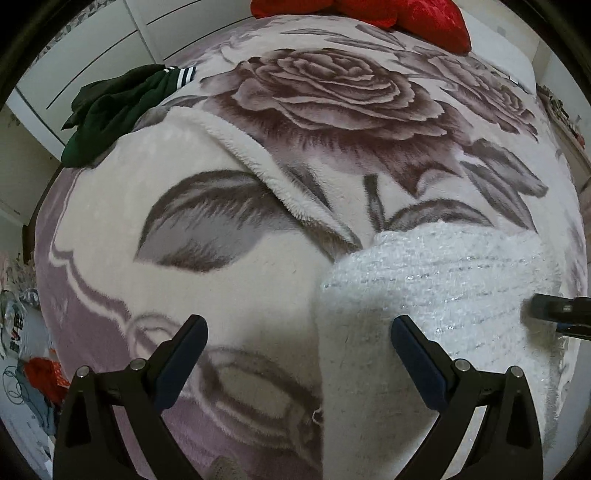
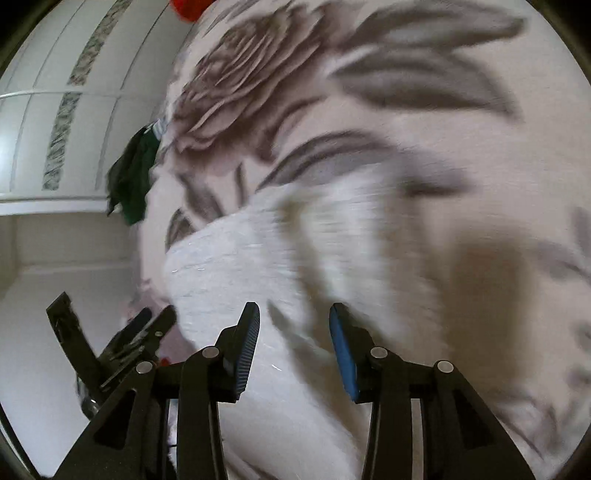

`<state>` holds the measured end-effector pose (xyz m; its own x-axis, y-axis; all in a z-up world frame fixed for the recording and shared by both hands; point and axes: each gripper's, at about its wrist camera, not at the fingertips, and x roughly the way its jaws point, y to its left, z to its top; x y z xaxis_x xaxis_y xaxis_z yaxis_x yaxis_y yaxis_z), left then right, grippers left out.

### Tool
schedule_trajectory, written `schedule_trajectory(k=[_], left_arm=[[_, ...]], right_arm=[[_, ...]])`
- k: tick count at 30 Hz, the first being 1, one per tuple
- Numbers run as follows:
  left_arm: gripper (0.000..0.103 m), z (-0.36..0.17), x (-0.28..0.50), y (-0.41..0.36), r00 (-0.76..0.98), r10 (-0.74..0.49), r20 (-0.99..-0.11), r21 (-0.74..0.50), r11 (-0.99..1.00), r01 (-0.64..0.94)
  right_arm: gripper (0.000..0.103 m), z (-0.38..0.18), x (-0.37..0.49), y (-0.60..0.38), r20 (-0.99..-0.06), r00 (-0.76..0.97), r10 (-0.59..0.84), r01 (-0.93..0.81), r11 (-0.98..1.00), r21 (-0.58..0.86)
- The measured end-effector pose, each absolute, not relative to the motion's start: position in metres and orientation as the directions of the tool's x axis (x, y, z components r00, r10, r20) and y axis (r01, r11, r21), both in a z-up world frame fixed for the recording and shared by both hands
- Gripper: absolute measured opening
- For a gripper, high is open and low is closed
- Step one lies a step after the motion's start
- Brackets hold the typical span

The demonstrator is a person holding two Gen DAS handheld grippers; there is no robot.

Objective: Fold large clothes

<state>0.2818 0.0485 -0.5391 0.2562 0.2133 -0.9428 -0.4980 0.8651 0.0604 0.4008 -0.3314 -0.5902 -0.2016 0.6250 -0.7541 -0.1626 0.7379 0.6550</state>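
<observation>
Left wrist: white sweater (image 1: 424, 295) on floral blanket (image 1: 221, 288)

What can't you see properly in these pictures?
- White sweater: lower part cut off by the left view's edge; smeared by motion blur in the right view.
- Green garment: crumpled, shape unclear.
- Right gripper: open, but blur hides whether it touches the sweater.
- Red cushion: cropped at top.
</observation>
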Motion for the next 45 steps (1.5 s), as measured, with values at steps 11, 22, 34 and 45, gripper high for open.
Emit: schedule_trajectory(k=[11,22,34,45], left_arm=[[0.103,-0.523,0.275,0.021,0.326,0.149,-0.933,-0.022,0.884,-0.467],[0.103,-0.524,0.317,-0.005,0.385,0.058,-0.921,-0.087,0.934,-0.348],[0.103,-0.554,0.315,-0.003,0.335,0.059,-0.94,-0.061,0.939,-0.338],[0.103,-0.555,0.306,0.008,0.335,0.058,-0.94,-0.067,0.934,-0.35]], right_arm=[[0.005,-0.48,0.399,-0.358,-0.693,-0.054,0.719,-0.036,0.692,0.721],[0.005,-0.53,0.439,-0.391,-0.934,-0.007,0.358,-0.087,0.93,0.357],[0.045,-0.558,0.411,-0.395,-0.894,-0.17,0.416,-0.142,0.887,0.44],[0.02,-0.616,0.298,-0.455,-0.768,-0.274,0.578,0.211,0.816,0.539]])
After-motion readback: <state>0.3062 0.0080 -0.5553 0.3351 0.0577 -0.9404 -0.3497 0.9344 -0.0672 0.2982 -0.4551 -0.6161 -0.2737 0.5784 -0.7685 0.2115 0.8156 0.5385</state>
